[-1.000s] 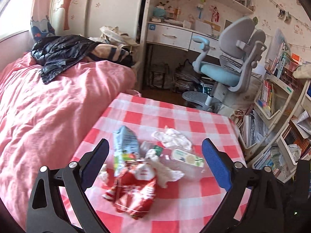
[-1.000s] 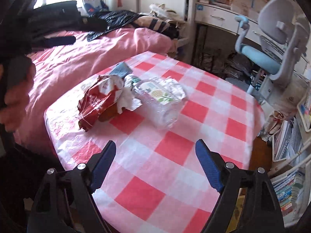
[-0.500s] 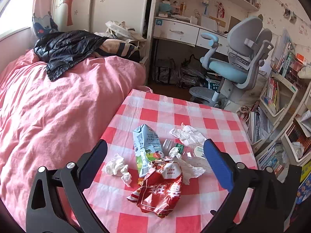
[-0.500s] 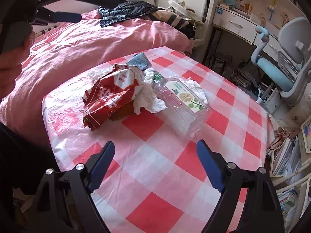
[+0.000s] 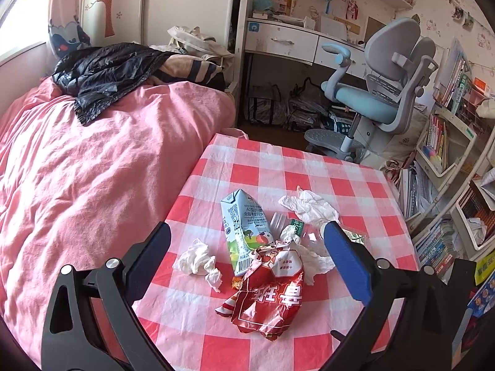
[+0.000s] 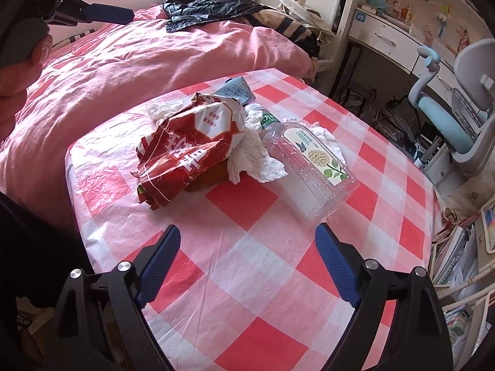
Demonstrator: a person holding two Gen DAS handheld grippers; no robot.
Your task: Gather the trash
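Note:
Trash lies piled on a red-and-white checked table [image 5: 272,167] [image 6: 247,266]. A crumpled red snack bag [image 5: 269,293] [image 6: 188,151] sits nearest. Beside it lie a blue-and-white milk carton [image 5: 244,228] [image 6: 235,91], a clear plastic bottle [image 6: 309,167] [image 5: 312,236] on its side, and white tissues [image 5: 198,261] [image 5: 309,205] [image 6: 253,160]. My left gripper [image 5: 247,232] hangs open above the pile, touching nothing. My right gripper [image 6: 247,232] hovers over bare cloth just short of the bottle, its jaws opening with nothing between them.
A bed with a pink duvet [image 5: 92,170] borders the table's left side, a black jacket [image 5: 105,71] on it. A grey-blue desk chair [image 5: 380,92] and a desk stand beyond. Bookshelves [image 5: 439,142] crowd the right. A person's hand [image 6: 18,61] holds the left gripper.
Both views have drawn back and tilted, so the pile sits further ahead and more of the table shows. A tissue at the pile's left has come into the left view.

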